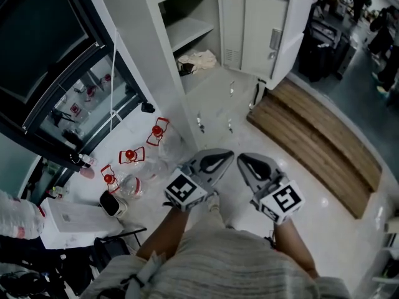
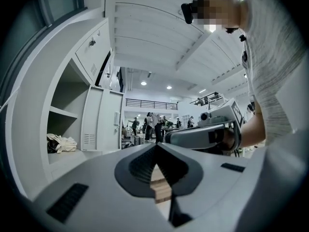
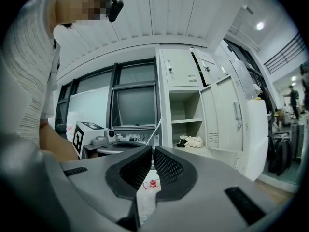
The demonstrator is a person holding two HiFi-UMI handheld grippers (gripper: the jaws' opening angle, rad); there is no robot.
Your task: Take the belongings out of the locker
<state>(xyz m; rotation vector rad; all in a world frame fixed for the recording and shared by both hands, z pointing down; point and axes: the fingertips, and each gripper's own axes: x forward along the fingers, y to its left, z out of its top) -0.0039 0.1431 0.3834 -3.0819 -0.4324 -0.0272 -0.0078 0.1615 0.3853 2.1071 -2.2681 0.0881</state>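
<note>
The white locker (image 1: 163,67) stands open ahead of me, its door (image 1: 262,33) swung out to the right. A crumpled cream cloth bag (image 1: 197,61) lies on the floor of the lower compartment, under an empty shelf (image 1: 187,31). The same bag (image 2: 62,143) shows in the left gripper view and again, as the bag (image 3: 191,141), in the right gripper view. My left gripper (image 1: 229,155) and right gripper (image 1: 242,160) are held side by side in front of me, well short of the locker. Both are shut, with nothing between their jaws.
Several clear water bottles with red caps (image 1: 129,157) lie on the floor to the left, near a dark glass window (image 1: 56,61). A wooden step (image 1: 321,145) runs along the right. A dark bag (image 1: 319,56) sits behind the door. People stand far off (image 2: 153,125).
</note>
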